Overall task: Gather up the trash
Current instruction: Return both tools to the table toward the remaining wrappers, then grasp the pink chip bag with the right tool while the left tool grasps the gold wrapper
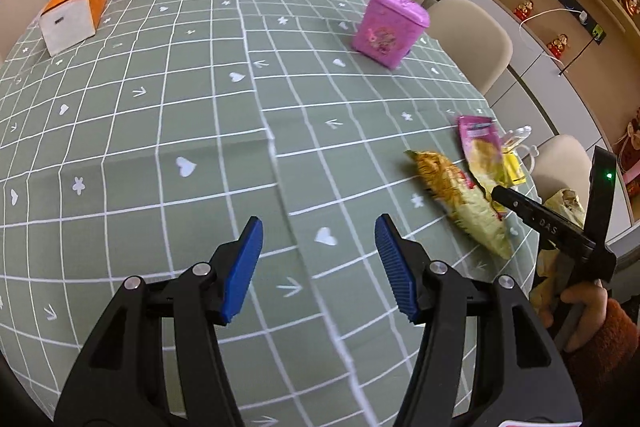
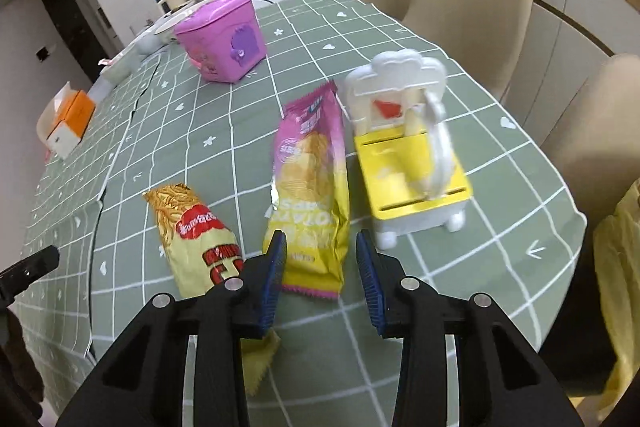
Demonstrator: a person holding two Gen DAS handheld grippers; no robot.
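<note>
Both grippers (image 1: 319, 259) (image 2: 321, 267) parted, empty | wrappers (image 2: 308, 187) seemingly near table edge (image 2: 568, 227)

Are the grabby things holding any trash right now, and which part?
No, nothing is held. The left hand-held gripper is open over bare tablecloth. The right hand-held gripper is open just above the pink-and-yellow chip bag, not pinching it.

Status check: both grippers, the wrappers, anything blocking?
Left gripper open, empty, over bare cloth. Right gripper open above pink-yellow chip wrapper. Gold noodle wrapper alongside, untouched. Toy chair close on wrapper's right.
</note>
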